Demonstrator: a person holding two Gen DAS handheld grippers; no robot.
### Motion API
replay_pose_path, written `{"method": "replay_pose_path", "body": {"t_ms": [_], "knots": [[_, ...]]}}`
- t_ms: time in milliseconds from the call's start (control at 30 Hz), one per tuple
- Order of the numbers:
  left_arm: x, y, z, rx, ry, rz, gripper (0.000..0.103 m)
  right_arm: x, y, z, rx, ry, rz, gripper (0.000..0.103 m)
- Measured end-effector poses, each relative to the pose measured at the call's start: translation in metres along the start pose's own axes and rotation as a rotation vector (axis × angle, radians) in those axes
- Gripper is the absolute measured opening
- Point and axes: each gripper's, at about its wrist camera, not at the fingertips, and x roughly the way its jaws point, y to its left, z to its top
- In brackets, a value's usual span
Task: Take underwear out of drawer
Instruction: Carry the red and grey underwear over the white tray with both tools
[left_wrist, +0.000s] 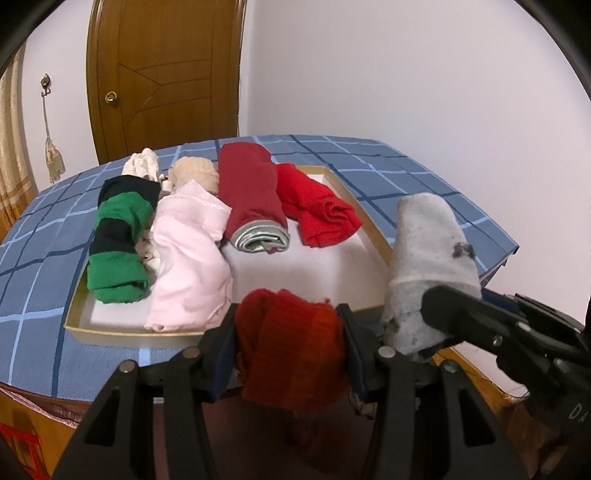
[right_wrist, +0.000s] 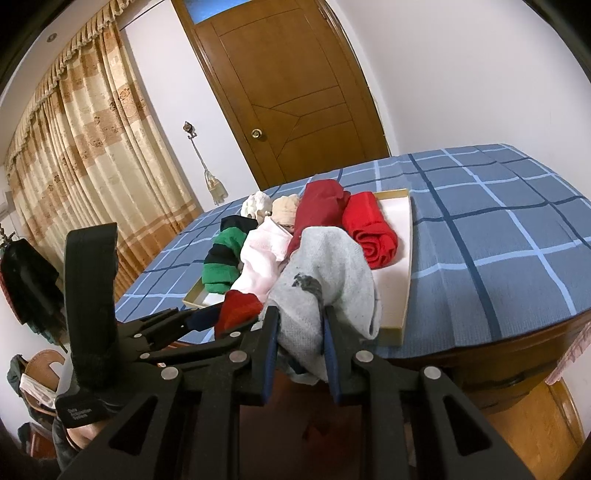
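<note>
A shallow gold-rimmed drawer tray (left_wrist: 373, 221) (right_wrist: 407, 280) lies on a blue checked cover. In it are rolled garments: green-and-black striped (left_wrist: 118, 240), pale pink (left_wrist: 188, 258), dark red with a grey band (left_wrist: 255, 206), bright red (left_wrist: 321, 210), beige (left_wrist: 195, 170) and white (left_wrist: 142, 162). My left gripper (left_wrist: 288, 314) (right_wrist: 221, 321) is shut on a dark red knit garment (left_wrist: 291, 354) (right_wrist: 238, 310), held at the tray's near edge. Beside it on the right, my right gripper (right_wrist: 300, 314) (left_wrist: 424, 328) is shut on a grey garment (right_wrist: 325, 266) (left_wrist: 424, 251) with a dark mark.
The blue checked cover (left_wrist: 37, 258) (right_wrist: 498, 240) spreads around the tray over a wooden-edged surface (right_wrist: 491, 365). A brown door (right_wrist: 295, 92) and a white wall stand behind. A patterned curtain (right_wrist: 74, 147) hangs at the left, with dark clothes (right_wrist: 29, 280) below it.
</note>
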Motion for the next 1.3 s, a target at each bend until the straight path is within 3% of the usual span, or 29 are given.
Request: {"method": "replay_pose_path", "body": {"t_ms": [900,1300], "knots": [[0.045,0.005,0.046,-0.024,-0.002,0.015,0.050,0.033,-0.034,0.029,0.033,0.004,-0.047,0.025],[0.076,0.012,0.051,-0.052,0.041,0.042,0.050,0.050,-0.040,0.037,0.025,0.028,-0.068,0.025]]}}
